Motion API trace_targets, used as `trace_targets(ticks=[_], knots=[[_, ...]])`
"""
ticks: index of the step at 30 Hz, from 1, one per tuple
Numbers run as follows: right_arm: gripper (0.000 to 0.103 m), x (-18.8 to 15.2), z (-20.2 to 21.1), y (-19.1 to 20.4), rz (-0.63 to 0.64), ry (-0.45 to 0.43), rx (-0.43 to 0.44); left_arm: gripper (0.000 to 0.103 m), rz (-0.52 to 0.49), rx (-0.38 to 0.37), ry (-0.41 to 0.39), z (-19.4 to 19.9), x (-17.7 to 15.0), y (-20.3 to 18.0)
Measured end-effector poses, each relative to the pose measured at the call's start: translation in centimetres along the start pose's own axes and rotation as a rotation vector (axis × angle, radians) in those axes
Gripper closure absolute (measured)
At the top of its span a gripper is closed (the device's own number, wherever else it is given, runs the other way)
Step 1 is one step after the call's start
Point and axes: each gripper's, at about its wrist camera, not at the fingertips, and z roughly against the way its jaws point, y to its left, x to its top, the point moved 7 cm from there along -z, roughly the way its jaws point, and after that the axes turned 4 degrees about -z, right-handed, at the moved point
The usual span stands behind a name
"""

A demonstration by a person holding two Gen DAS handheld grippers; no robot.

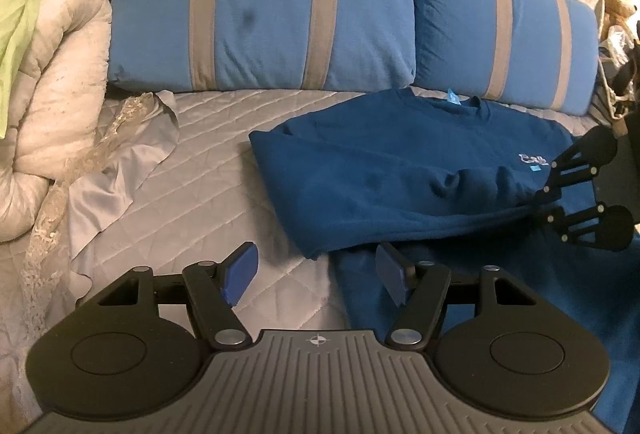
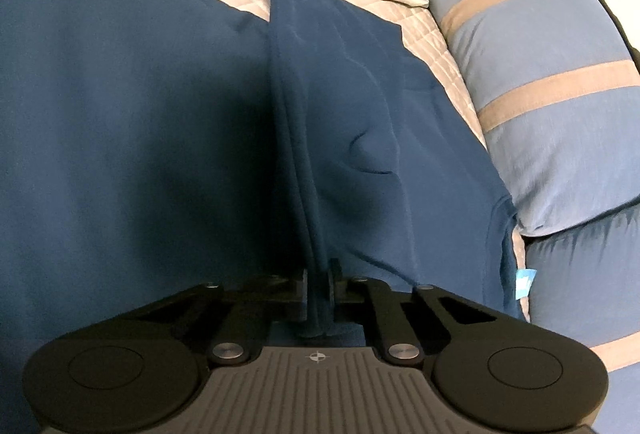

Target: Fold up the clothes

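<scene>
A dark blue sweatshirt (image 1: 380, 178) lies on the quilted bed, its collar toward the pillows and a small white logo on the chest. One part is folded over, forming a raised layer with a corner near my left gripper. My left gripper (image 1: 316, 274) hovers open just in front of that corner, blue pads apart, nothing between them. My right gripper (image 1: 536, 200) reaches in from the right and pinches the fabric edge. In the right wrist view my right gripper (image 2: 319, 294) is shut on a doubled fold of the sweatshirt (image 2: 160, 114), which runs away from the jaws as a ridge.
Two blue pillows with grey stripes (image 1: 260, 10) (image 1: 500, 22) line the far side of the bed. A bunched pale duvet (image 1: 52, 82) and a grey satin sheet (image 1: 120, 162) lie at the left. Bare grey quilt (image 1: 200, 170) shows left of the sweatshirt. A stuffed toy (image 1: 618, 0) sits at far right.
</scene>
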Motion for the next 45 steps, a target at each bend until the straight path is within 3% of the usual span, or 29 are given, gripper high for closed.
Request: trace_targets(ticks=[17,22,31,34,36,38,41,45], knots=[[0.095,2.3,2.3,-4.1,-0.046,-0.021,-0.116,0.038,-0.035,0.034,0.027,-2.0,0.6,-1.0],[0.095,3.8,3.4,-5.6,-0.049,-0.047,-0.181,0.038,-0.070,0.004,0.033,-4.3,0.6,-1.2],[0.095,6.9,7.0,-9.8,-0.101,-0.136,-0.345,0.038,-0.027,0.063,0.043,-8.7,1.8,0.6],[0.095,7.8,8.5,-11.9,-0.139,-0.173,-0.422,0.038,0.136,-0.006,0.013,-9.5,2.5,2.1],[0.095,8.3,9.6,-13.3,-0.169,-0.200,-0.474,0.038,0.315,-0.080,-0.021,-9.8,3.0,3.7],[0.095,8.6,10.9,-14.8,-0.207,-0.232,-0.520,0.038,0.438,-0.100,-0.057,-9.9,3.3,5.0],[0.095,8.5,12.6,-16.1,-0.236,-0.257,-0.547,0.038,0.433,-0.085,-0.068,-9.6,3.5,5.1],[0.094,8.0,13.4,-16.6,-0.238,-0.257,-0.557,0.038,0.303,-0.186,-0.075,-9.0,3.4,2.7]])
